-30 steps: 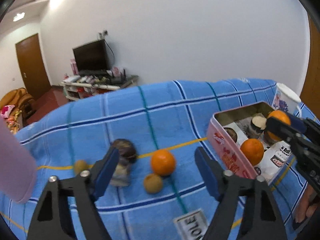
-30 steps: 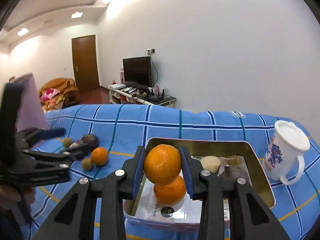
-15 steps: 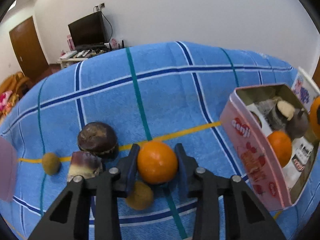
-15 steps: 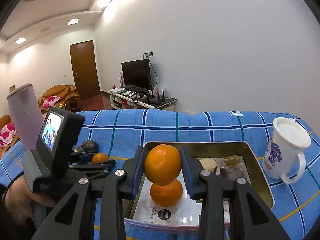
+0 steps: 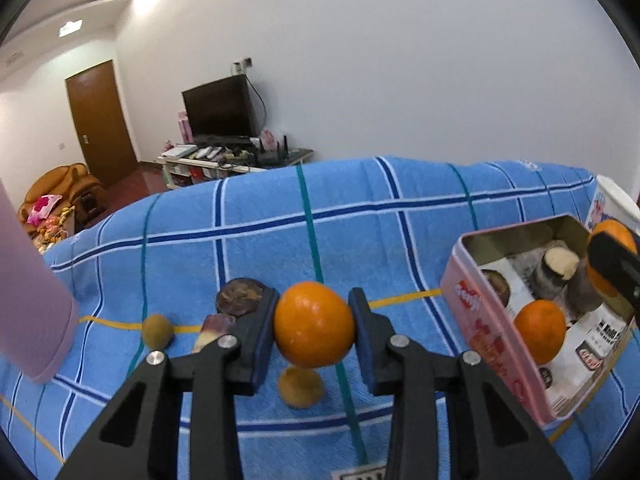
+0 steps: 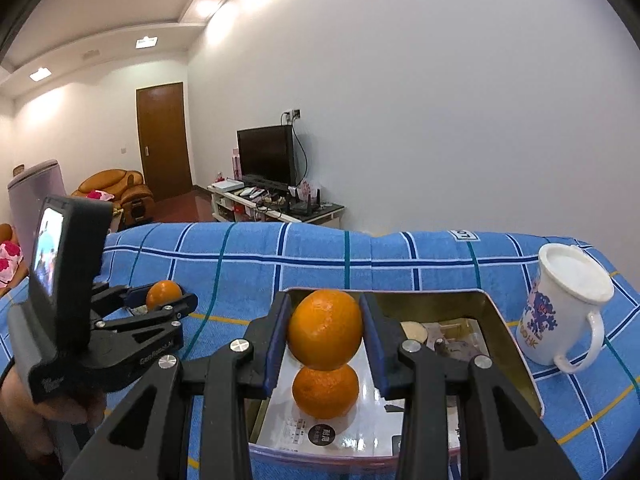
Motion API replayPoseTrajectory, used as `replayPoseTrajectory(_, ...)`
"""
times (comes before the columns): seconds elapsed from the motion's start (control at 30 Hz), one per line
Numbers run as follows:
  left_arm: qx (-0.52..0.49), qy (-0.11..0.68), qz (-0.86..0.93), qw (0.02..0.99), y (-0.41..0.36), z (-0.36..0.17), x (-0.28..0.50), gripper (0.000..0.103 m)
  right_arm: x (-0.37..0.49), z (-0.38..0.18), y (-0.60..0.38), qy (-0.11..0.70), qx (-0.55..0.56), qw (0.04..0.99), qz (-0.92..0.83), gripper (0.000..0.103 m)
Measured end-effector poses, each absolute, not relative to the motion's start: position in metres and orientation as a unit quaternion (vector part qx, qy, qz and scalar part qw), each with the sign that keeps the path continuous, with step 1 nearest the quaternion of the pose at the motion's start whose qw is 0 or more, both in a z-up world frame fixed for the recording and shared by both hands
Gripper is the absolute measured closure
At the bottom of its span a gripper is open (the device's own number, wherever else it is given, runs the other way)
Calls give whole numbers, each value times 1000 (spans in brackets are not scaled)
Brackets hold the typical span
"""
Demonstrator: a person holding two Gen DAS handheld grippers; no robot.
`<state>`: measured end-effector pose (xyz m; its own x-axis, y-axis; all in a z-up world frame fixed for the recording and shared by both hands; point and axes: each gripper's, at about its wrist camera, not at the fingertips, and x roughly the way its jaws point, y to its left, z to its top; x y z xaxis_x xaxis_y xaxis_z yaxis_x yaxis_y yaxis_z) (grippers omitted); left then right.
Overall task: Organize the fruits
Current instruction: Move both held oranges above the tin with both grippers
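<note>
**Two oranges gripped, one at each hand; neither is in the tin yet.**

Left wrist view: your left gripper (image 5: pixel 313 326) has just been closing, and its jaws now clamp an orange (image 5: pixel 313 325) clear of the blue cloth (image 5: pixel 360 216), with a small brown fruit (image 5: pixel 301 388) directly below. The pads meet a round skin, so a quick swing toward the pink tin (image 5: pixel 492 332) could roll the orange out and scatter the loose fruit under it. Right wrist view: your right gripper (image 6: pixel 325 336) holds its jaws clamped on a second orange (image 6: pixel 325 335), just above a third (image 6: pixel 325 391) lying in the tin (image 6: pixel 516 356). Release it there and it may strike the lower orange and bounce over the rim, or toward the mug (image 6: pixel 560 308). Both hands aim at one tin; they may collide.
</note>
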<state>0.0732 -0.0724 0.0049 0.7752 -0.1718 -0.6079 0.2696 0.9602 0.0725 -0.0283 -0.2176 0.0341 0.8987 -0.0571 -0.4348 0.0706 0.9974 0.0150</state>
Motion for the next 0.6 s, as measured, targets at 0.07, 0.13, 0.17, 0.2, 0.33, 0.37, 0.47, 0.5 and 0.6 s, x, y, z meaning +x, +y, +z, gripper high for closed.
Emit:
replayPoseTrajectory(0.07,76,306,-113,942,-73,7,66,65,-30,35,-217,217,15,975,-32,66)
replayPoseTrajectory(0.13,70,303,-112,944,-76,9,56,65,-31,36,-217,215,14,976,-34,66)
replayPoseTrajectory(0.17,67,303,-112,944,-73,10,49,65,-31,37,-217,214,13,976,-35,66)
replayPoseTrajectory(0.2,65,303,-113,944,-74,10,46,65,-32,37,-216,214,12,976,-36,66)
replayPoseTrajectory(0.33,65,295,-117,946,-82,11,35,65,-35,40,-217,208,12,977,-38,66)
replayPoseTrajectory(0.37,66,291,-117,947,-84,13,30,65,-36,41,-217,206,11,978,-40,66)
replayPoseTrajectory(0.47,66,284,-115,950,-93,13,25,65,-40,42,-219,200,14,979,-41,65)
replayPoseTrajectory(0.5,66,281,-115,950,-94,14,22,65,-40,43,-220,200,15,979,-41,65)
replayPoseTrajectory(0.6,64,280,-113,951,-98,15,16,65,-42,44,-222,199,17,979,-43,65)
